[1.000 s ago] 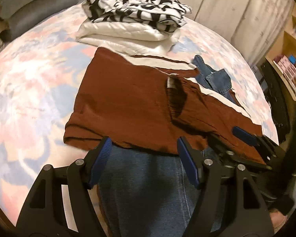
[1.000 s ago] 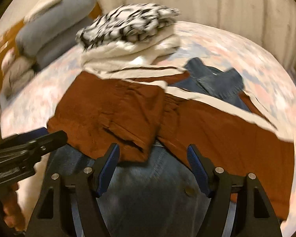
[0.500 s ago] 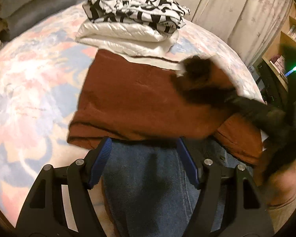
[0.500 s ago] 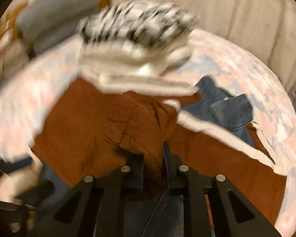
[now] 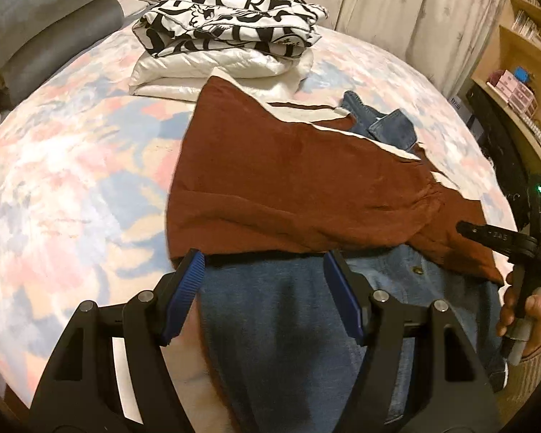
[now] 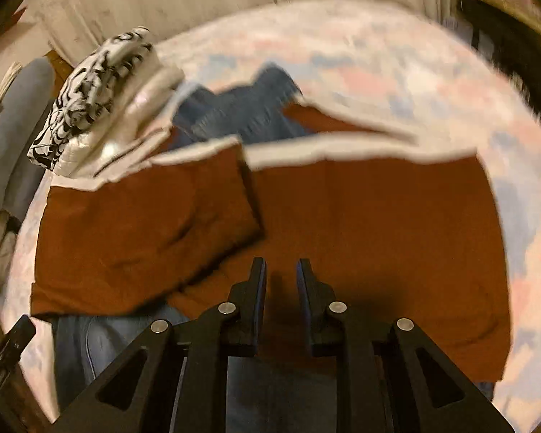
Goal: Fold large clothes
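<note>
Brown garment [image 5: 292,187] found spread mid-bed, left side folded inward, right side outstanding | folded pile [image 5: 227,32] at 12 o'clock | left hand-held gripper [image 5: 265,288] apart, empty | right hand-held gripper [image 6: 280,278] nearly closed, grasp undetermined.

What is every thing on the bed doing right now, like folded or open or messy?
Brown garment: spread on the bed, one side folded over its middle.
Denim garment: lies flat under the brown one.
Black-and-white printed garment: folded, on top of the stack.
White quilted garment: folded, bottom of the stack.
Left tool: open, empty.
Right tool: nearly shut; a grip on cloth is not visible.
</note>
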The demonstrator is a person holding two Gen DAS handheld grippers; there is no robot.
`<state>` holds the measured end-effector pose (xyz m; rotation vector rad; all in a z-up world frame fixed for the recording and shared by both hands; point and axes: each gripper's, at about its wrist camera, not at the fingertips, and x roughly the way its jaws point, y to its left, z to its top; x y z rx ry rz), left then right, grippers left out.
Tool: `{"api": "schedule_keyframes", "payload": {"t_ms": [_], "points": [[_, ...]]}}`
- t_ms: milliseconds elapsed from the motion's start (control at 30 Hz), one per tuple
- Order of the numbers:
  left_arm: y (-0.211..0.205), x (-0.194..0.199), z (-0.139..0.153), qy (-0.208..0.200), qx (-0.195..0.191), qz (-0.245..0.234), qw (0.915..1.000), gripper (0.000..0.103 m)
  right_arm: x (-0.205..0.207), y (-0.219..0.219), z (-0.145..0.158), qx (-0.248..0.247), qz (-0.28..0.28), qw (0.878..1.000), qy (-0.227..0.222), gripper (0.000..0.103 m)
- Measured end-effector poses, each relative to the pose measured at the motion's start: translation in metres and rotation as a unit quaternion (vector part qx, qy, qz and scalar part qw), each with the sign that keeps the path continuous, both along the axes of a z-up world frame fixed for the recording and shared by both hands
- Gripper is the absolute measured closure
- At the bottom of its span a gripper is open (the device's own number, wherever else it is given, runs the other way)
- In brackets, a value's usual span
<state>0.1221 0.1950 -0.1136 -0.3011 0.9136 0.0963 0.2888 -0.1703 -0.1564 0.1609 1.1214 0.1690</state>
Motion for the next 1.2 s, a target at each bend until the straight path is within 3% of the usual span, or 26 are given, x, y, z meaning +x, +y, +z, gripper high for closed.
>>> {"api": "schedule_keyframes", "payload": {"t_ms": [67, 133, 200, 367, 500, 567, 600, 700, 800, 900, 1200], "points": [[0.01, 0.006, 0.002, 0.005, -0.006, -0.005, 1.0, 0.037, 0.003, -0.006, -0.001, 0.015, -0.002, 1.0, -0.005, 0.069], [0.023, 0.014, 0.005, 0.007, -0.012, -0.002, 0.9999, 0.037, 0.012, -0.007, 0.003, 0.026, 0.001, 0.999, -0.02, 0.041], [0.036, 0.025, 0.008, 0.004, -0.016, -0.003, 0.9999, 0.037, 0.022, -0.006, 0.007, 0.042, 0.007, 0.999, -0.027, 0.037], [0.077, 0.062, 0.006, 0.015, -0.04, 0.012, 0.999, 0.037, 0.068, 0.013, 0.004, 0.082, 0.025, 0.996, -0.008, 0.037], [0.097, 0.083, 0.001, 0.023, -0.053, 0.024, 0.998, 0.037, 0.105, 0.037, -0.018, 0.07, 0.034, 0.997, 0.015, 0.037], [0.099, 0.091, -0.003, 0.028, -0.045, 0.026, 0.9983, 0.037, 0.114, 0.045, -0.03, 0.074, 0.046, 0.996, 0.025, 0.052], [0.1, 0.095, -0.004, 0.031, -0.041, 0.026, 0.9983, 0.037, 0.115, 0.049, -0.035, 0.073, 0.06, 0.995, 0.033, 0.07], [0.097, 0.103, -0.006, 0.032, -0.033, 0.022, 0.9987, 0.037, 0.107, 0.049, -0.02, 0.054, 0.071, 0.996, -0.013, 0.079], [0.089, 0.112, -0.008, 0.032, -0.022, 0.015, 0.9991, 0.037, 0.096, 0.03, 0.011, 0.035, 0.035, 0.996, -0.071, 0.08], [0.076, 0.125, -0.016, 0.044, -0.01, 0.005, 0.999, 0.037, 0.096, 0.013, 0.023, 0.003, 0.012, 0.996, -0.092, 0.08], [0.029, 0.175, -0.05, 0.085, 0.054, -0.013, 0.9949, 0.046, 0.111, -0.004, -0.009, -0.066, -0.026, 0.996, -0.047, 0.08]]}}
